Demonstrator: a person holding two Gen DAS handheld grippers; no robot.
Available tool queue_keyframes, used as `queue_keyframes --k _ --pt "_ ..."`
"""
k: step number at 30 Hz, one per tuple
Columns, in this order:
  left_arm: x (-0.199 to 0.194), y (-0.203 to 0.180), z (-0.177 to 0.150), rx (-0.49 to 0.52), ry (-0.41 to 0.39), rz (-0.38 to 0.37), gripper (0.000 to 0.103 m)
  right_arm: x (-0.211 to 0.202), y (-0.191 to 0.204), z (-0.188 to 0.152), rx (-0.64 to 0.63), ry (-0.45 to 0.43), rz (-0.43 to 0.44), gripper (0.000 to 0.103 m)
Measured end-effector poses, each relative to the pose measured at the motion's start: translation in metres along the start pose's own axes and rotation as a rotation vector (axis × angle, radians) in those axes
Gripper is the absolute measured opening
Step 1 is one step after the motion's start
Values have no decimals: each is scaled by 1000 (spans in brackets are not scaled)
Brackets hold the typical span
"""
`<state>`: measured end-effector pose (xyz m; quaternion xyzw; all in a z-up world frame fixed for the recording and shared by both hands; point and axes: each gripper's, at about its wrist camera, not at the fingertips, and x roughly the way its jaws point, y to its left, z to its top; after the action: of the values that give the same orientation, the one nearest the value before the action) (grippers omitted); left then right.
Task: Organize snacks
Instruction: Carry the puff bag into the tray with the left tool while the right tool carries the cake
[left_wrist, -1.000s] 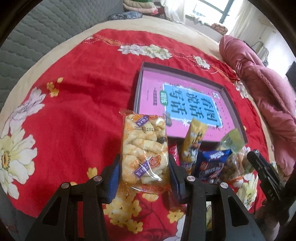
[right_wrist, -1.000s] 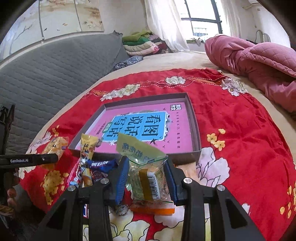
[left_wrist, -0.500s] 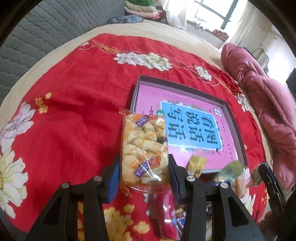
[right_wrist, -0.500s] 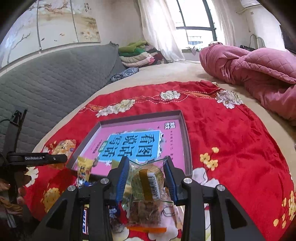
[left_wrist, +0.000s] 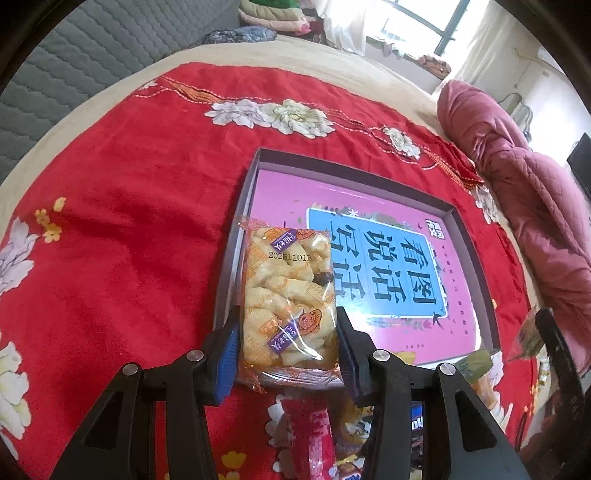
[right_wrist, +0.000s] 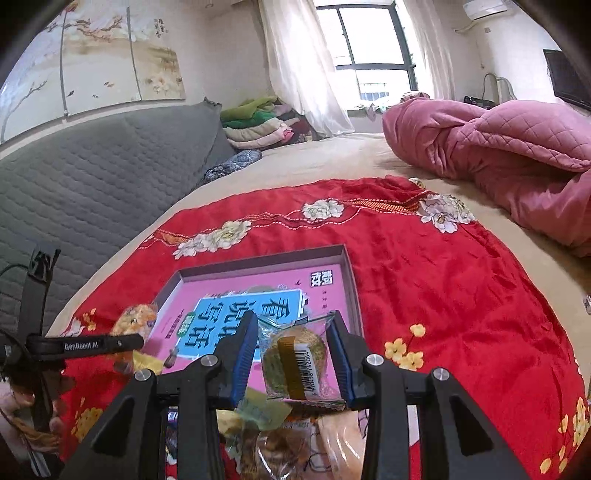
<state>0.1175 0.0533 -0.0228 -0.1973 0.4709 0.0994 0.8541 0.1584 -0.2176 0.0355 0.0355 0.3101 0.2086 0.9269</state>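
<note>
Snacks sit in both grips. A clear packet of pale puffed crackers (left_wrist: 290, 295), with purple labels and a printed date code, is clamped at its lower half between the blue pads of the left hand-held gripper (left_wrist: 288, 343); the packet stands out over the near left corner of a shallow dark-rimmed box (left_wrist: 236, 254), above the rim rather than resting inside, as far as the left wrist view shows. The right hand-held gripper (right_wrist: 293, 354) pinches a smaller clear pouch holding a round greenish cake (right_wrist: 297, 360) with a barcode strip — its jaws are narrower, pressed on both sides of the wrapper, and the pouch hangs in front of the box's near edge.

The box floor is a pink sheet with a blue panel of large characters (left_wrist: 384, 266), and nothing lies on it. Below the grippers a loose heap of other wrapped snacks (right_wrist: 280, 439) lies on the bed, just beside the box's near side; a red wrapper (left_wrist: 319, 439) shows under the left one. Everything rests on a red cloth with white and yellow flowers (left_wrist: 122, 206), spread over a beige bed. A rolled pink quilt (right_wrist: 506, 155) lies well apart, toward the window.
</note>
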Motion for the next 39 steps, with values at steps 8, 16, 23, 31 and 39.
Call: queue_keyframes --k 8,16,23,31,39 --pt "13 -4 -4 33 28 -2 48 18 -3 8 15 -12 -16 39" --pt "18 -3 -5 37 41 -3 48 37 -2 3 9 17 -22 39" --pt "23 -1 -5 31 55 -3 48 52 -3 -6 5 61 -35 39" --pt "25 1 -5 26 62 -1 48 60 -8 -14 11 107 -54 39" --pt "26 2 -5 19 64 -7 48 63 -14 -19 34 141 -69 39"
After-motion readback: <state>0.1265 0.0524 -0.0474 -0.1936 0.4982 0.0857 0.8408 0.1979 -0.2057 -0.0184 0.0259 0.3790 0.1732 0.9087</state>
